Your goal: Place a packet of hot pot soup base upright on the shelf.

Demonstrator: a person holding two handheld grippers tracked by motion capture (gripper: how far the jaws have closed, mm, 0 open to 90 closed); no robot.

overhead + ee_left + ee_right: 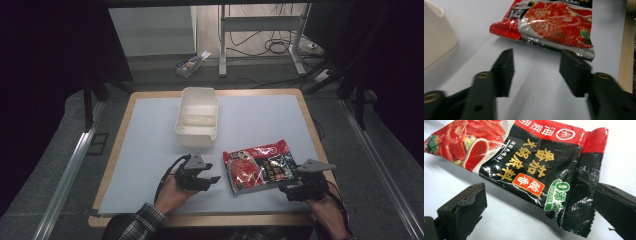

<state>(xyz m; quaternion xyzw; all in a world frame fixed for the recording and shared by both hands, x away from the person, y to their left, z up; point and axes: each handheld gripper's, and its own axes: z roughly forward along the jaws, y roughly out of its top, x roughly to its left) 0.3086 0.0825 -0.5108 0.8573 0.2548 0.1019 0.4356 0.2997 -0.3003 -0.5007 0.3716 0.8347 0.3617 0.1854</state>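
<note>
A red and black food packet (pixel 260 166) with tomato pictures lies flat on the white mat, near the front right. My left gripper (pixel 213 178) rests on the mat just left of it, jaws open and pointing at the packet's red end (pixel 556 25); nothing is between the jaws of the left gripper (pixel 537 56). My right gripper (pixel 288 189) is at the packet's near right corner. In the right gripper view that gripper (pixel 537 192) stands wide open, with the packet's black end (pixel 524 162) reaching between the jaws, not pinched.
A cream two-compartment container (pixel 197 91) stands empty behind the grippers at mid-table, and its wall (pixel 436 37) shows to the left gripper's left. The white mat (pixel 145 140) covers a wooden table whose edge (pixel 320 145) runs close to the packet's right.
</note>
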